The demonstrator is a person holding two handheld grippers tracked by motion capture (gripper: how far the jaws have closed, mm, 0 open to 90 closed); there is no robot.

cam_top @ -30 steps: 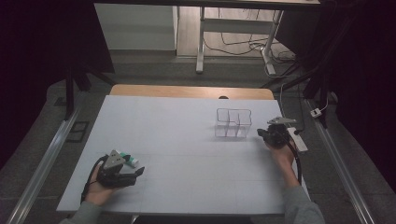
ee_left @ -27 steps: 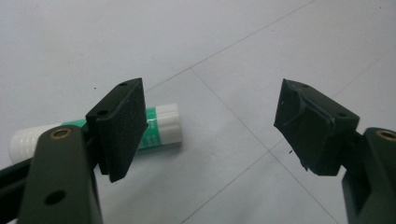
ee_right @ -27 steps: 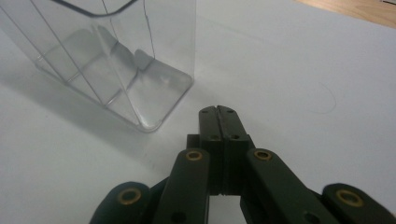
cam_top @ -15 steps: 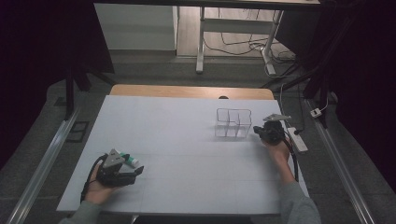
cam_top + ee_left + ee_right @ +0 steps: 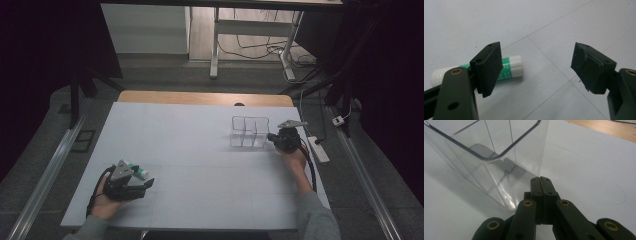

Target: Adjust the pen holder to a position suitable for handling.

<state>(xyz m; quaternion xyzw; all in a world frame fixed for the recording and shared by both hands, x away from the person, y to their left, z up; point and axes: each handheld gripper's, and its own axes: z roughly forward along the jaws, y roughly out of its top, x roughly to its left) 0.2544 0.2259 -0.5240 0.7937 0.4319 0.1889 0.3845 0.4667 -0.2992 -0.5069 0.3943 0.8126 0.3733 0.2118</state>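
A green and white glue stick (image 5: 510, 68) lies on its side on the white table, also seen as the glue stick (image 5: 137, 171) at the front left. My left gripper (image 5: 534, 67) stands open just beside it, the stick partly hidden behind the left jaw. In the high view the left gripper (image 5: 146, 184) rests low on the table. A clear divided plastic box (image 5: 249, 132) stands at the right. My right gripper (image 5: 540, 181) is shut with nothing between its jaws, tips against the box (image 5: 491, 157) wall. From above the right gripper (image 5: 272, 137) sits at the box's right side.
The white table cover (image 5: 190, 150) ends at a wooden strip (image 5: 200, 97) at the far edge. A white power strip (image 5: 318, 148) lies off the table's right side. Desk legs and cables (image 5: 260, 47) stand on the floor beyond.
My right gripper has moved slightly left and forward, closer to the clear box. The left gripper stays beside the glue stick.
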